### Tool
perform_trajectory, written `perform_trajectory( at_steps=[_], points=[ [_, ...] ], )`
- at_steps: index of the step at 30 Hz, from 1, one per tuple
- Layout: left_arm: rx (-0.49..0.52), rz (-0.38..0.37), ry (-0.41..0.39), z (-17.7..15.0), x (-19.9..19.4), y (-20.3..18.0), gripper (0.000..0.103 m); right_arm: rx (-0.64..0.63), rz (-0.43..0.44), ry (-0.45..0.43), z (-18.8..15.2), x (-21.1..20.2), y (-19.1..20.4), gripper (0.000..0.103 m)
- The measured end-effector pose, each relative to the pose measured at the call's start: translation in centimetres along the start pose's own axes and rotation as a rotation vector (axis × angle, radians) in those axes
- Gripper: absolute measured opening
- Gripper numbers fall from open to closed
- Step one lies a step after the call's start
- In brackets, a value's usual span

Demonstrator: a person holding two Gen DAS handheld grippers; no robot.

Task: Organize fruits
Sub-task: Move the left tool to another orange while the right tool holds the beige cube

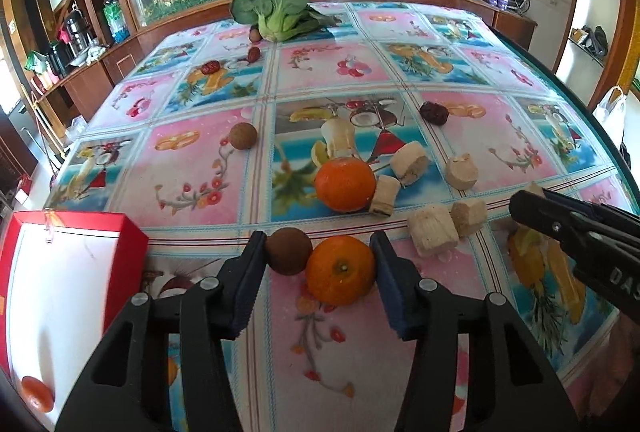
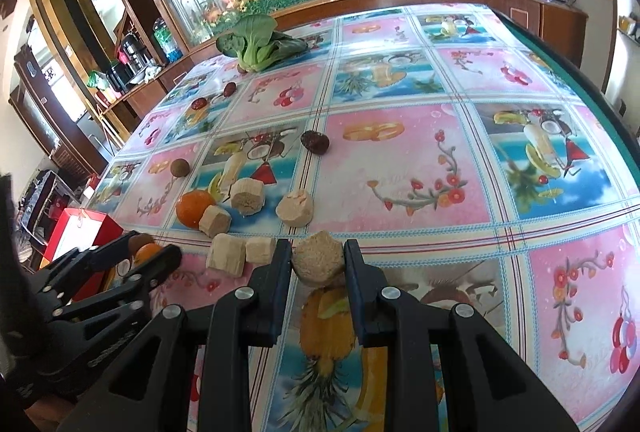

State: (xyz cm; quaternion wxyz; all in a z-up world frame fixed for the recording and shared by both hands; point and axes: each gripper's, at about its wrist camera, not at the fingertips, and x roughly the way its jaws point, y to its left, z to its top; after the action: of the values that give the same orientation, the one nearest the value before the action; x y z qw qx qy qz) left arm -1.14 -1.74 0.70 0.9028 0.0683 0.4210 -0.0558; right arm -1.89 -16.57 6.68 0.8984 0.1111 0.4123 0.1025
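My left gripper is shut on an orange and a brown round fruit, side by side between its pads on the tablecloth. From the right wrist view the left gripper sits at the lower left. My right gripper is shut on a pale tan chunk; its black fingers enter from the right. A second orange lies just beyond. A red box with a white inside stands at the left and holds another orange.
Several pale chunks lie between the grippers. A brown round fruit, red dates and a bok choy lie farther back. A fruit-patterned cloth covers the table, with a cabinet and glass panel behind.
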Motion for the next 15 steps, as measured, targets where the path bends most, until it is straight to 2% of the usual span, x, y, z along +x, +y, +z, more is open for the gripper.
perform_trajectory(
  at_steps=[11,15],
  points=[
    [-0.004,0.039,-0.122,-0.5,-5.3,1.3,0.051,-0.036,-0.037,-0.059,0.1,-0.3,0.8,0.025],
    [-0.002,0.036,-0.135,-0.8,-6.1,1.6,0.051,-0.052,-0.048,-0.069,0.0,-0.3,1.1,0.025]
  ],
)
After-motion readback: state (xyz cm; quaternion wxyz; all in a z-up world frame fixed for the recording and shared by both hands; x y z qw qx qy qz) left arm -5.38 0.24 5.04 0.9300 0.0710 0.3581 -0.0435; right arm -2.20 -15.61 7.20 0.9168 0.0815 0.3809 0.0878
